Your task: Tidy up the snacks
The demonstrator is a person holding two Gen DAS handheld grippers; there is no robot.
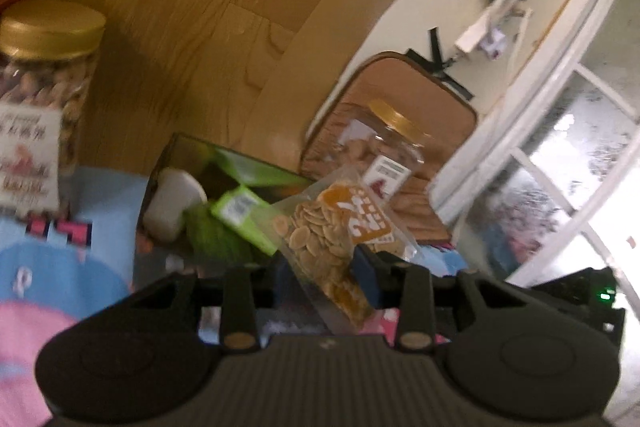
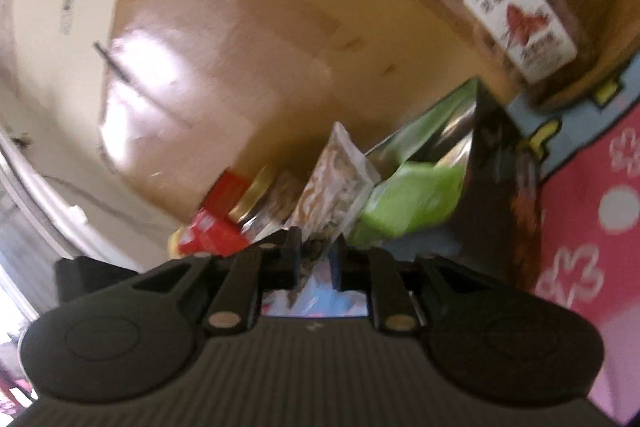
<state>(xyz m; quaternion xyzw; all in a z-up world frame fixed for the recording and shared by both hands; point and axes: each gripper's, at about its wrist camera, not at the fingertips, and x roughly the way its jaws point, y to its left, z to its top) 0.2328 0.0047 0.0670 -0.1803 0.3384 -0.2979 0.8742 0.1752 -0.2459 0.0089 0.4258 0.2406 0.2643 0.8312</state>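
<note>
My left gripper [image 1: 326,277] is shut on a clear packet of pale seeds with an orange label [image 1: 328,235], held above a dark box [image 1: 176,155] that holds green packets [image 1: 244,215] and a white cup [image 1: 174,205]. My right gripper [image 2: 316,259] is shut on a clear snack packet [image 2: 334,183], held beside a green packet [image 2: 412,199] that lies in the dark box [image 2: 504,187]. A gold-lidded nut jar [image 1: 44,99] stands at the left. Another gold-lidded jar [image 1: 384,151] stands on a brown tray; it also shows in the right wrist view [image 2: 508,7].
A pink and blue patterned cloth [image 2: 600,207] covers the surface. A red packet [image 2: 216,223] and a small gold-lidded jar [image 2: 260,203] lie beyond the right gripper. A wooden panel [image 1: 224,7] stands behind the box. A window frame [image 1: 560,147] is at the right.
</note>
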